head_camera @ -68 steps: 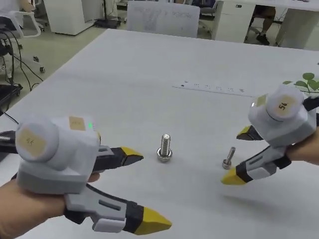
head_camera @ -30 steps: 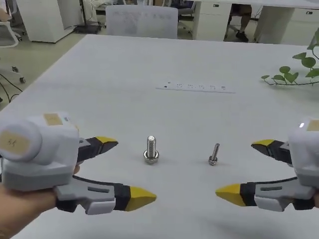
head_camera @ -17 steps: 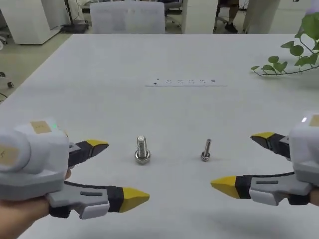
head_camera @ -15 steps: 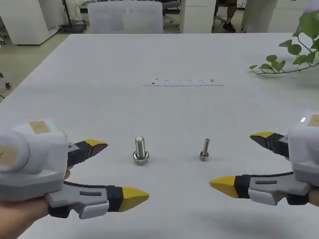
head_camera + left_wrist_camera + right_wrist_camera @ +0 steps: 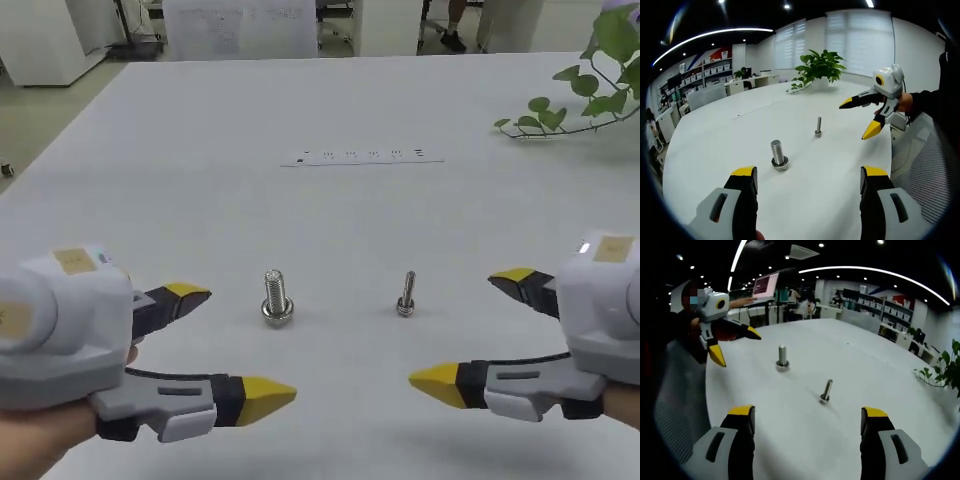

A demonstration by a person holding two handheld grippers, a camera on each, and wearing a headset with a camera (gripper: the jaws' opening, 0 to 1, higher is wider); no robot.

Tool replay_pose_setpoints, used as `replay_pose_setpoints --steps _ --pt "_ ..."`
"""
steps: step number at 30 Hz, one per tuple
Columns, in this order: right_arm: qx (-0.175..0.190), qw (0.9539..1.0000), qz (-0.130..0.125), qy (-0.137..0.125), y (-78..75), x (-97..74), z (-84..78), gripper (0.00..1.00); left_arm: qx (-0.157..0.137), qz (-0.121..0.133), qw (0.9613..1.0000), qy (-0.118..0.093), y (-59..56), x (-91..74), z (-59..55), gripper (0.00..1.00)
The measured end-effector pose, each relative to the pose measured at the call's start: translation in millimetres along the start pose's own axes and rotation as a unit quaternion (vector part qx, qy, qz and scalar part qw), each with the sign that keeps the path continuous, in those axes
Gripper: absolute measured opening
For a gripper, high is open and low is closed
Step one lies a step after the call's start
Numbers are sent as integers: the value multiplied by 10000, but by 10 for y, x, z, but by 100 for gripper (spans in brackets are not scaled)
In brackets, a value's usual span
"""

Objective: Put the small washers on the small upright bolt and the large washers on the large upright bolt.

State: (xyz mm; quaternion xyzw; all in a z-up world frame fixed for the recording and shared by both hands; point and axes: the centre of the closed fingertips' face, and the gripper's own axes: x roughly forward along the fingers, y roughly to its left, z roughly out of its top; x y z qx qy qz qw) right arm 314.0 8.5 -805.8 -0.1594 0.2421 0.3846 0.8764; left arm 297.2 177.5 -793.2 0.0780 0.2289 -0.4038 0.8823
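- Large upright bolt (image 5: 277,297) and small upright bolt (image 5: 406,295) stand side by side on the white counter (image 5: 340,210) in the head view, their shafts vertical. The left hand-held gripper (image 5: 228,342) hovers just left of the large upright bolt. The right hand-held gripper (image 5: 472,328) hovers just right of the small upright bolt. Both are spread wide and hold nothing.
- Left gripper view: the large upright bolt (image 5: 778,155) stands ahead between the parted jaws. The small upright bolt (image 5: 818,126) lies beyond it, toward the right hand-held gripper (image 5: 856,120).
- Right gripper view: the small upright bolt (image 5: 826,390) stands nearest, ahead between the empty jaws. The large upright bolt (image 5: 782,357) lies farther off, toward the left hand-held gripper (image 5: 737,347). Each hand probably serves its nearer bolt.
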Motion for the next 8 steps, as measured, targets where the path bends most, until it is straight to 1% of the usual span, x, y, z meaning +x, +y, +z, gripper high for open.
replay_pose_setpoints --steps 8 --pt "-15 10000 13 38 22 3 -21 88 -16 0 10000 4 -12 -10 -10 84"
